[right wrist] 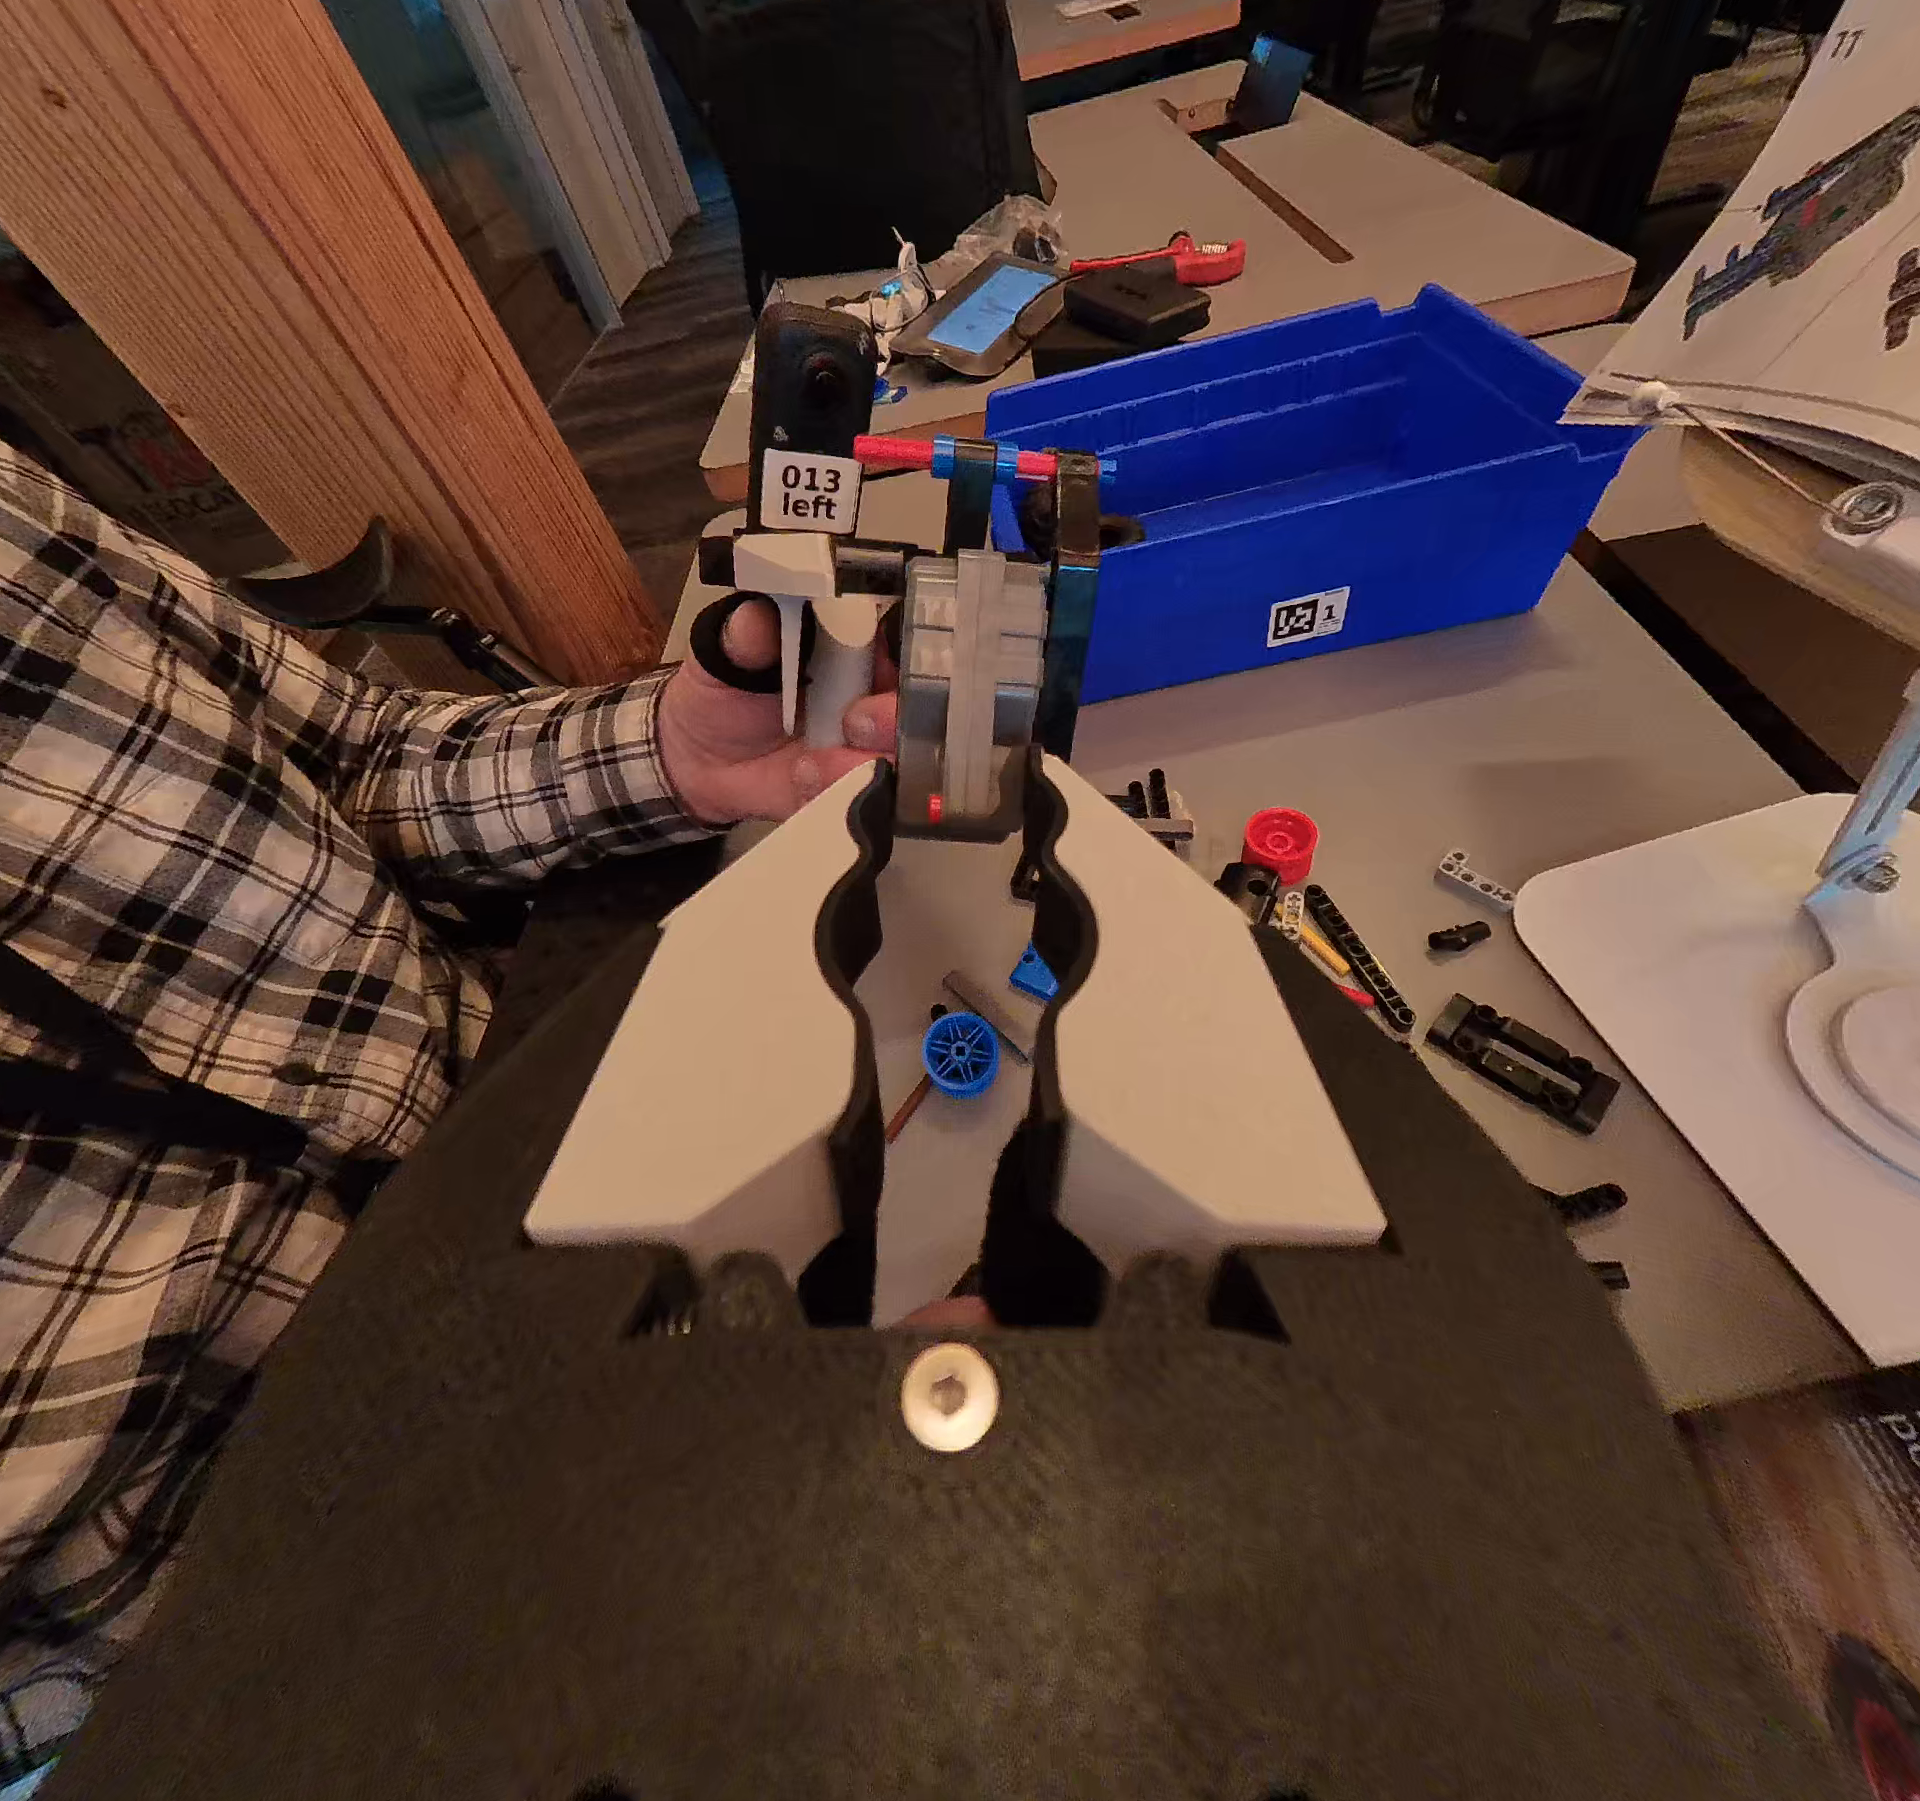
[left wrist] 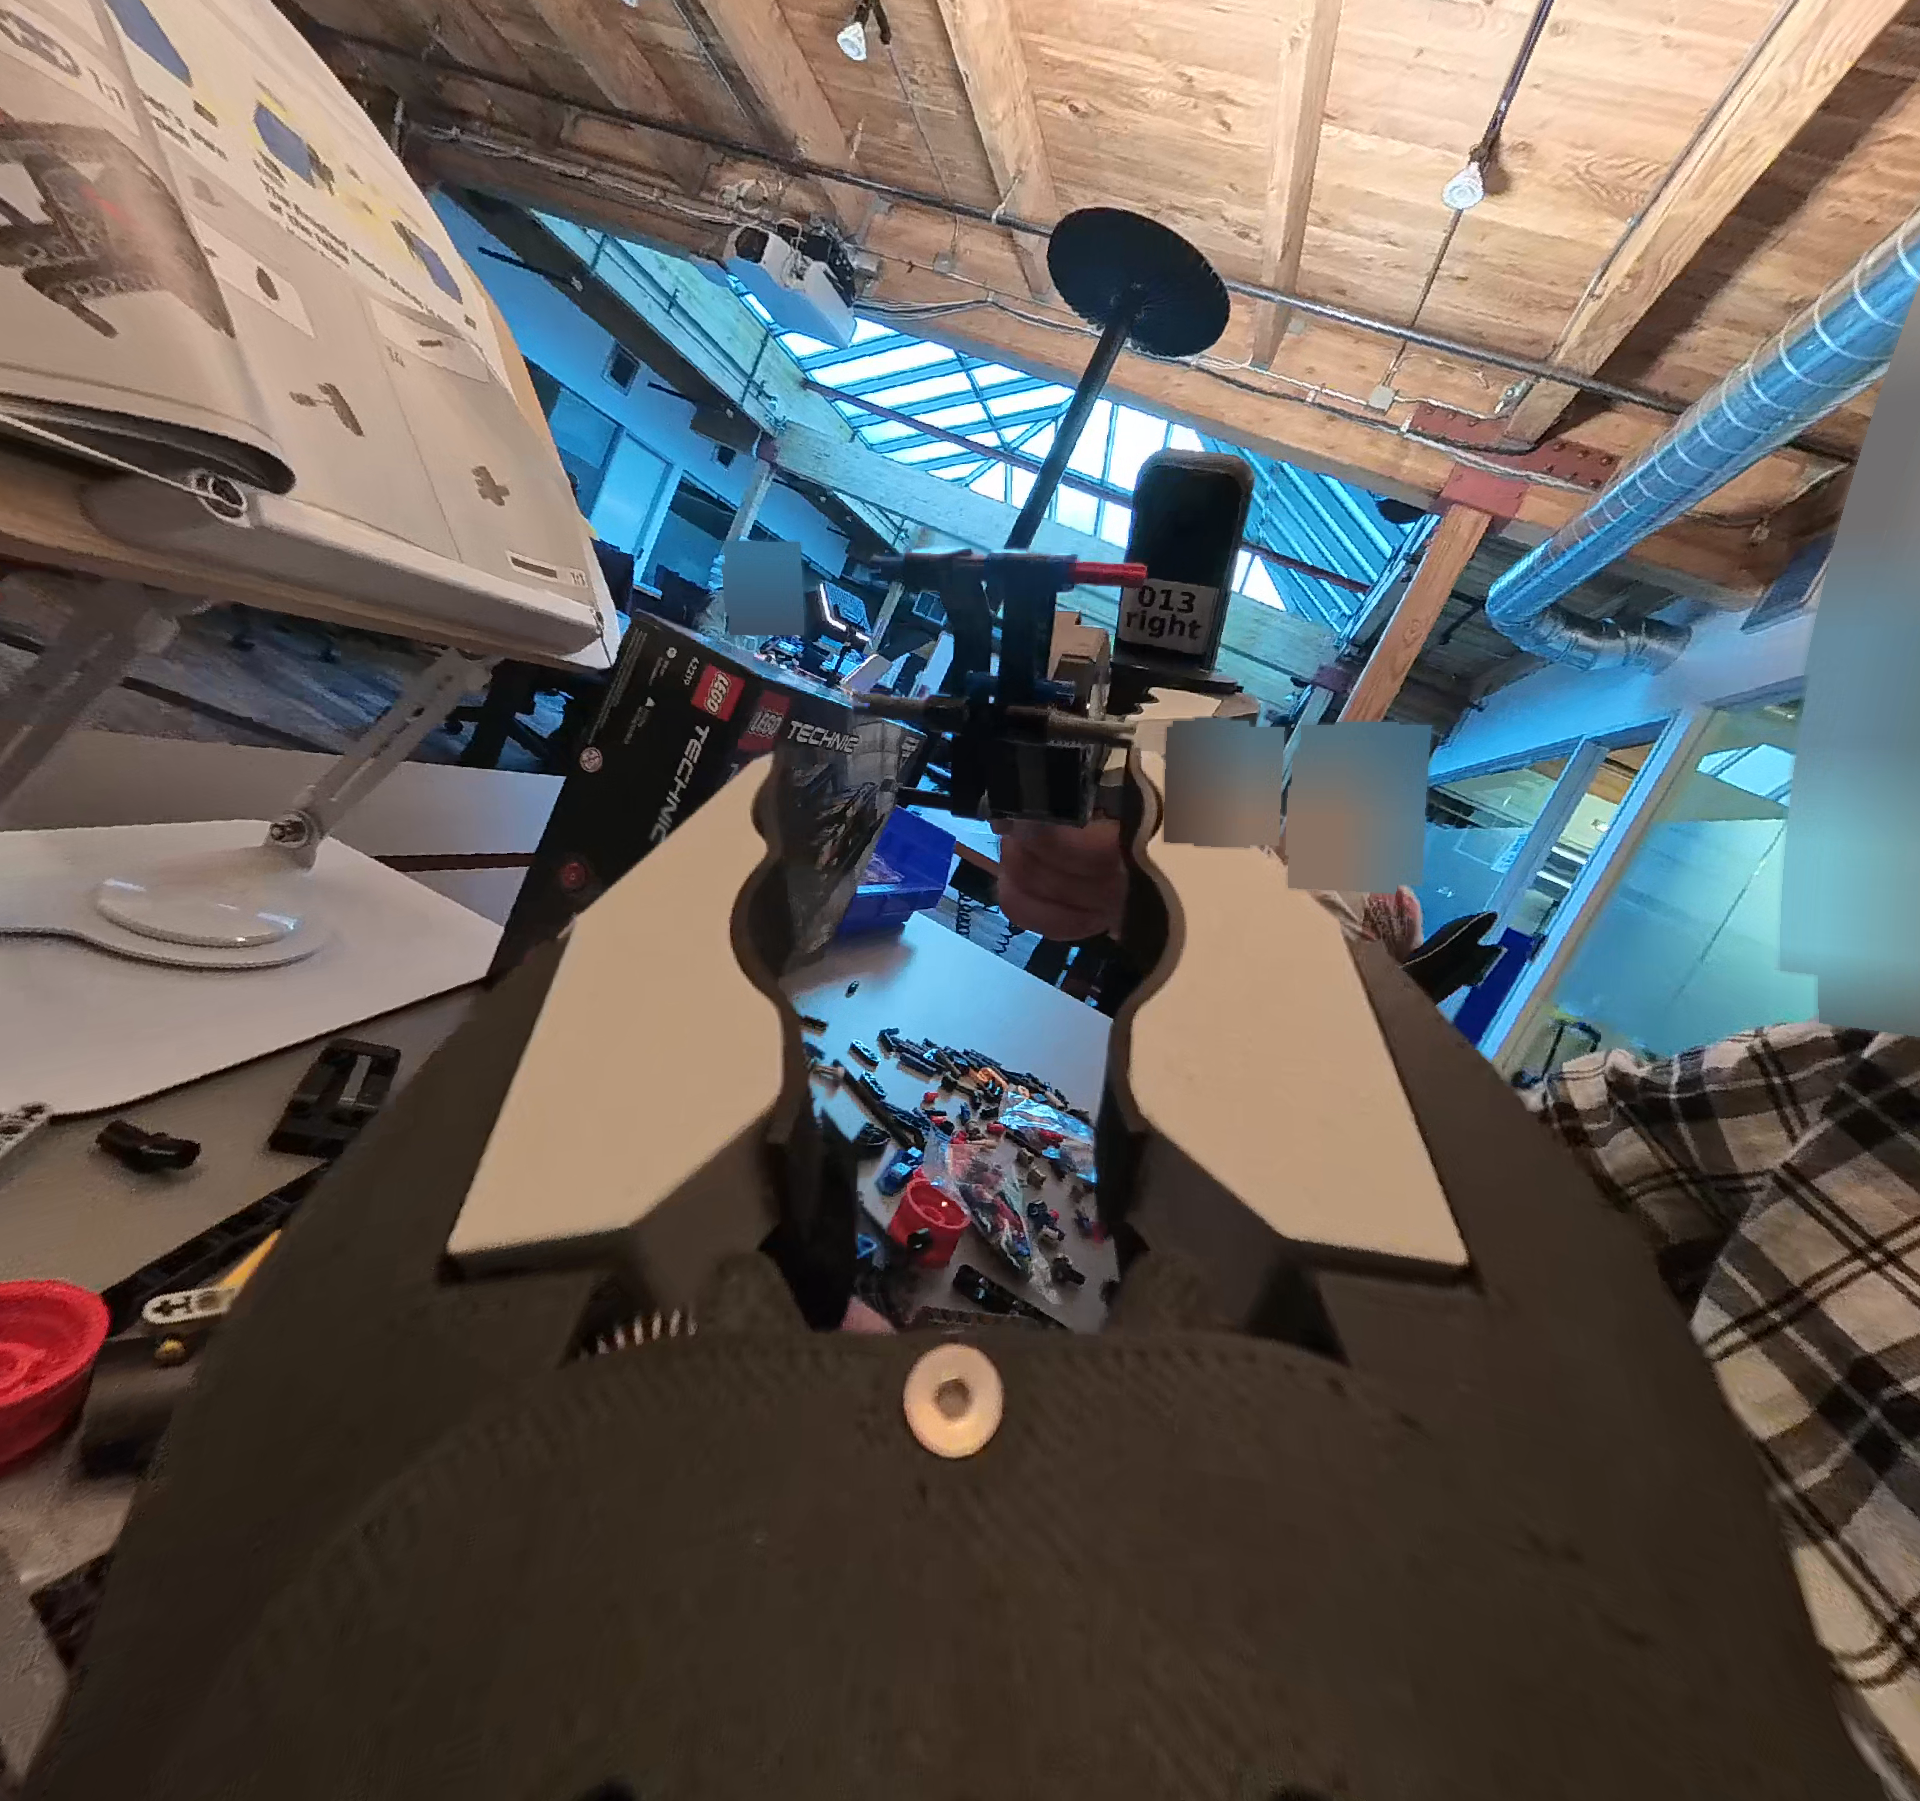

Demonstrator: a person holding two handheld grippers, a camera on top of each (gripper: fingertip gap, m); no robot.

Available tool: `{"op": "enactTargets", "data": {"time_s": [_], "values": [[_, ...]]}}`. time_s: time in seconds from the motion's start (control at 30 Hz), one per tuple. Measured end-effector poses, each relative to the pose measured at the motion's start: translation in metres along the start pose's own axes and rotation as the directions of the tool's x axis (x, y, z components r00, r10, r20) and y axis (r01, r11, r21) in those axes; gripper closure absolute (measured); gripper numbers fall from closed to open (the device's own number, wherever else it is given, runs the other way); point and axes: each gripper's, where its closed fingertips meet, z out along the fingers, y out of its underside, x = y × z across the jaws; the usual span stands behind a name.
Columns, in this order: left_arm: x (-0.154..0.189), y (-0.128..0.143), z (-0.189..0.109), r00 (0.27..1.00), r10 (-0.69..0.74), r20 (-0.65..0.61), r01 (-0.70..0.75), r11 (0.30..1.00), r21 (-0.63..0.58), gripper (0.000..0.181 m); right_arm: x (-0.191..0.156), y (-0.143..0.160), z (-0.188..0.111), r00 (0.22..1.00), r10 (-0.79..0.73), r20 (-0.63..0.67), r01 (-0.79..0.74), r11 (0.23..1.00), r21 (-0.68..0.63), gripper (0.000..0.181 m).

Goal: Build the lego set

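My right gripper (right wrist: 961, 780) is shut on a part-built lego assembly (right wrist: 971, 671), a grey block in a black frame with a red axle (right wrist: 894, 450) across its top. It holds the assembly upright above the table. In the left wrist view the assembly (left wrist: 1023, 712) hangs just beyond my left gripper (left wrist: 956, 785), whose jaws are wide open and empty. The left gripper also shows in the right wrist view (right wrist: 821, 598), close against the assembly's left side. Loose lego pieces (left wrist: 977, 1159) lie on the table below.
A blue bin (right wrist: 1299, 504) stands behind the assembly. The instruction booklet (left wrist: 260, 245) rests on a white stand (right wrist: 1714, 1024) at the side. The lego box (left wrist: 707, 743) stands upright. A red hub (right wrist: 1280, 842), a blue hub (right wrist: 959, 1052) and black beams (right wrist: 1522, 1076) lie on the table. The red hub (right wrist: 1280, 842) is about 20 cm from my left fingertips.
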Motion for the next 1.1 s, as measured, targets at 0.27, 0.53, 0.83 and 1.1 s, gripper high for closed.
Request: {"op": "enactTargets", "data": {"time_s": [0.27,0.53,0.83,1.1], "values": [[0.001,-0.009,-0.010,0.997,0.077,-0.017,-0.078,0.996,-0.047,0.116,-0.004,0.015,0.003,0.999,-0.031,0.013,0.032,0.995,-0.092,0.158],[0.014,0.037,0.007,0.986,0.149,-0.078,-0.164,0.956,-0.245,0.147,-0.014,0.028,0.017,0.995,-0.085,0.046,0.092,0.976,-0.200,0.158],[0.014,0.023,0.004,0.990,0.120,-0.076,-0.131,0.979,-0.158,0.156,-0.013,0.014,0.023,0.996,-0.074,0.042,0.079,0.988,-0.130,0.158],[0.011,0.009,0.001,0.994,0.092,-0.062,-0.097,0.992,-0.077,0.156,-0.008,0.006,0.022,1.000,-0.009,0.009,0.009,1.000,0.001,0.147]]}}
